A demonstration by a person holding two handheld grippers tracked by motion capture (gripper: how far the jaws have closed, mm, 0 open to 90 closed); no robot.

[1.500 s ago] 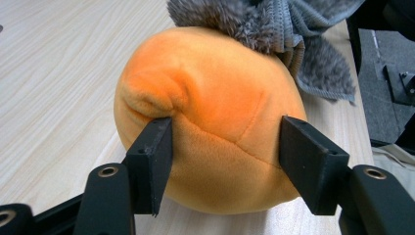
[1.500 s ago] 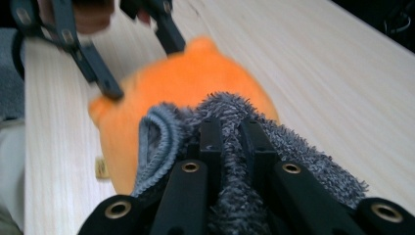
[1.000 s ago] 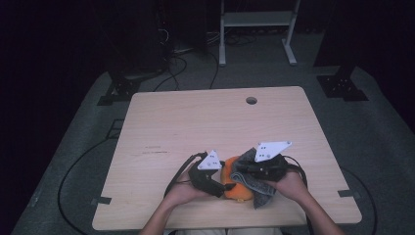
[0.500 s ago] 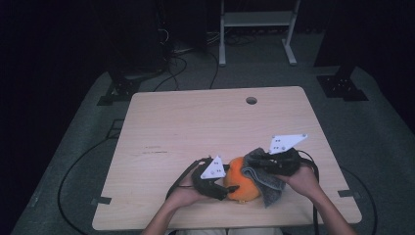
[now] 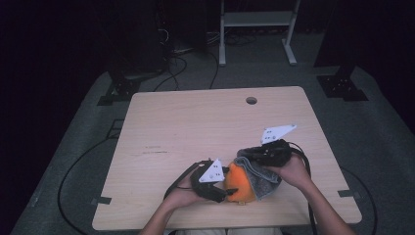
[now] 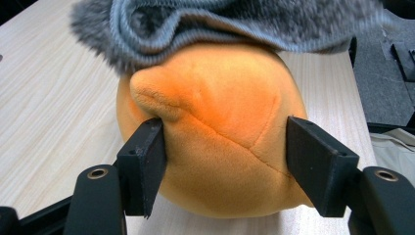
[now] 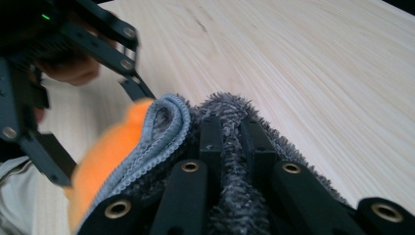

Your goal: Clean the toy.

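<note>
An orange plush toy (image 5: 239, 185) sits near the table's front edge. My left gripper (image 5: 229, 190) comes at it from the left. Its jaws have just been closing, and in the left gripper view the pads (image 6: 147, 147) press into both sides of the orange plush toy (image 6: 220, 132). A grey fuzzy cloth (image 5: 261, 175) drapes over the toy's top and right side. My right gripper (image 5: 248, 154) is shut on that grey cloth (image 7: 161, 132), and a fold of it is pinched between the black jaws of the right gripper (image 7: 230, 125). The cloth's hem (image 6: 205, 29) hangs over the toy's upper part.
The wooden table (image 5: 195, 122) has a small round hole (image 5: 251, 100) near its far edge. Cables trail from both grippers over the front edge. Beyond the table are a white stand's legs (image 5: 254, 34) and dark floor brackets.
The right gripper has shifted to the right with the grey cloth, uncovering more of the orange toy. The left gripper has stayed at the toy's left side.
</note>
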